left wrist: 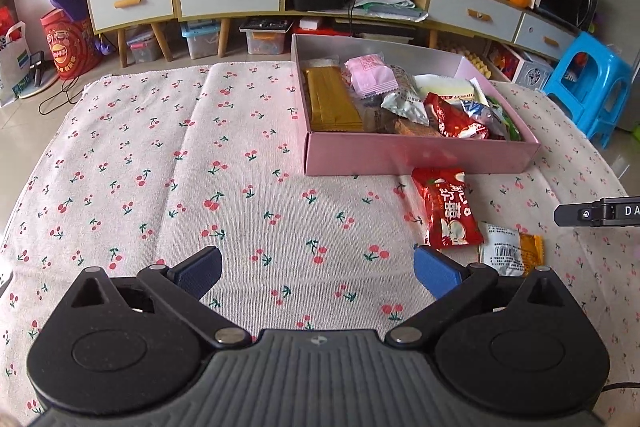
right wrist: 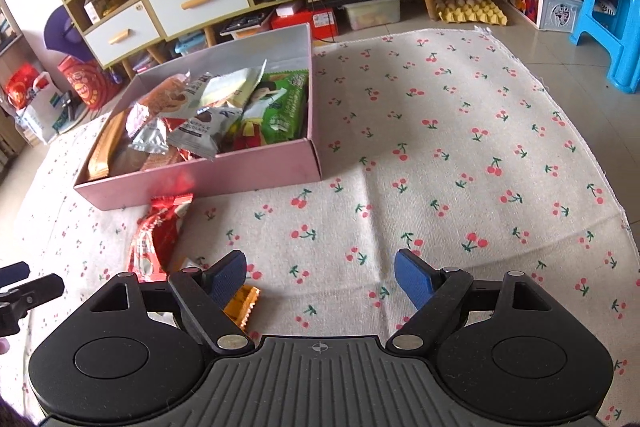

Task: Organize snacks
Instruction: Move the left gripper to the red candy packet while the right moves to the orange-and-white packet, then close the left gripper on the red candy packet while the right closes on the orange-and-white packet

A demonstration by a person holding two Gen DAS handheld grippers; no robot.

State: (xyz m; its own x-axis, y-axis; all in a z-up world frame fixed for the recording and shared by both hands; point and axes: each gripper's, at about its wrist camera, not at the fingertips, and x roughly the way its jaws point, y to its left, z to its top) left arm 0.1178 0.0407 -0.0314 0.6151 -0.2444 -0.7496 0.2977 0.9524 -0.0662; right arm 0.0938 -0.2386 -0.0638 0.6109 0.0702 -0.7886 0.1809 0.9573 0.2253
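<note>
Left wrist view: red snack packet (left wrist: 446, 213) lies right of centre on the cherry-print table (left wrist: 160, 167), touching the pink box (left wrist: 420, 155). Light, crinkly, probably slippery; pinch across its flat middle. Both tools, left tool (left wrist: 318, 273) and right tool (right wrist: 320, 277), gape empty.

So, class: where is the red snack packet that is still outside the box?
In the left wrist view the red snack packet lies right of centre on the cherry cloth, just before the pink box, beside a white-and-orange packet.
</note>
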